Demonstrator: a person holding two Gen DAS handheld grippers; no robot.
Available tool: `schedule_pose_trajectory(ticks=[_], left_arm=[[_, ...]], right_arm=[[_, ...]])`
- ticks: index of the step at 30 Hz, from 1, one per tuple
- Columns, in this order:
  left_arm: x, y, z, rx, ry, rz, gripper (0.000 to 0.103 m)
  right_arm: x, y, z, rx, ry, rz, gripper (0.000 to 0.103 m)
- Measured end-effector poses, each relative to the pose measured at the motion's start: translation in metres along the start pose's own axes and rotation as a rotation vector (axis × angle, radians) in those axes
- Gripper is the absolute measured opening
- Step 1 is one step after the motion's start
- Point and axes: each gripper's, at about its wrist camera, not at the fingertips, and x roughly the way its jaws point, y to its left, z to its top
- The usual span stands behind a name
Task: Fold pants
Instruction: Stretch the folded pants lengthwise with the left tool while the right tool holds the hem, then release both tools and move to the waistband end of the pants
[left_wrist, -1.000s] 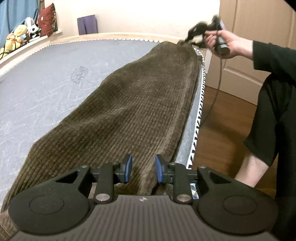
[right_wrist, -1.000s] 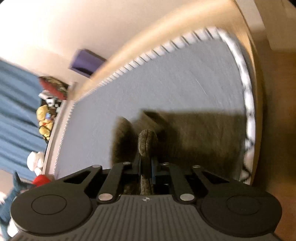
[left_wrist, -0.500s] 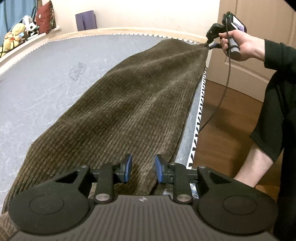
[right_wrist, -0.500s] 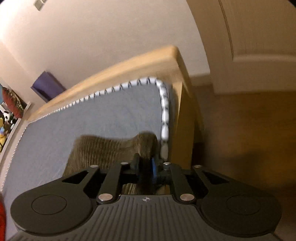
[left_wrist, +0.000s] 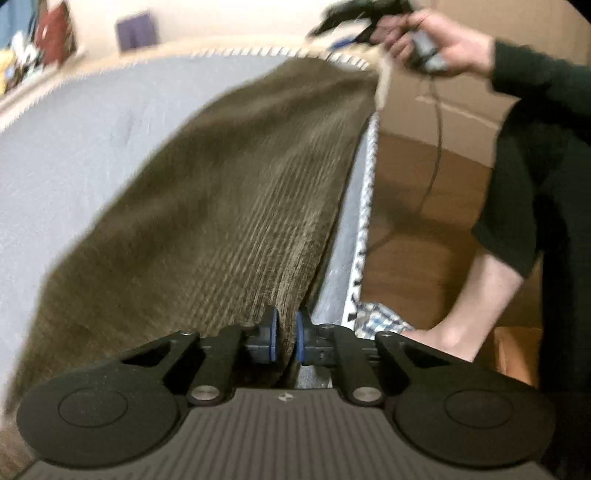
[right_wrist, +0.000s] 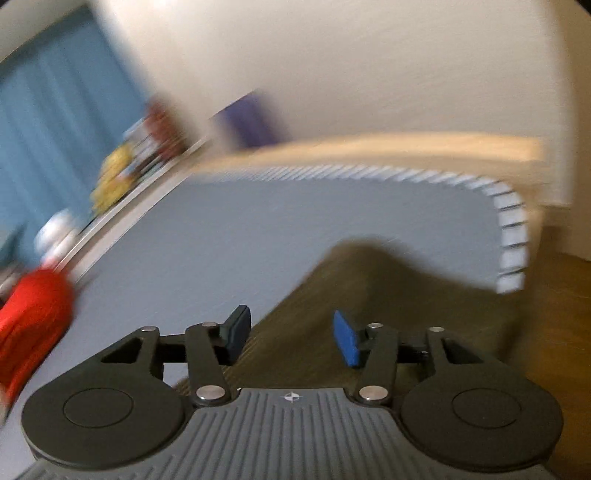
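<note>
The brown corduroy pants (left_wrist: 221, 206) lie lengthwise on the grey mattress (left_wrist: 74, 140), near its right edge. My left gripper (left_wrist: 285, 334) is shut on the near end of the pants and lifts that edge a little. My right gripper (right_wrist: 291, 338) is open and empty above the far end of the pants (right_wrist: 369, 288), near the mattress corner. In the left wrist view the right gripper (left_wrist: 354, 14) is held in a hand above that far end, apart from the cloth. Both views are blurred.
A wooden bed frame (right_wrist: 406, 147) rims the mattress. Wood floor (left_wrist: 413, 192) and the person's legs (left_wrist: 535, 221) are at the right. Stuffed toys (right_wrist: 114, 177) and a red object (right_wrist: 33, 317) sit at the left, a purple object (right_wrist: 251, 122) by the wall.
My left gripper has closed on the near edge of the pants and raised it. My right gripper has let go of the far end, opened, and swung up over it.
</note>
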Motion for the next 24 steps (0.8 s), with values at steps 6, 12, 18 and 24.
schedule_pose_trajectory(ticks=[6,12,18,24], left_arm=[[0.014,-0.012,-0.019,0.078,0.115,-0.001,0.014],[-0.049,0.043,-0.017,-0.19,-0.139,0.036,0.049],[-0.011,0.095,-0.062,-0.438,0.155,0.237,0.024],[-0.068,0.102,-0.075,-0.493,0.032,0.279,0.027]], right_arm=[[0.037,0.016,-0.021,-0.152,0.228,-0.011,0.054],[0.053,0.017,-0.022,-0.162,0.28,-0.199,0.049],[0.048,0.063,-0.023,-0.219,0.183,-0.107,0.049],[0.042,0.137,-0.02,-0.27,0.121,0.056,0.05]])
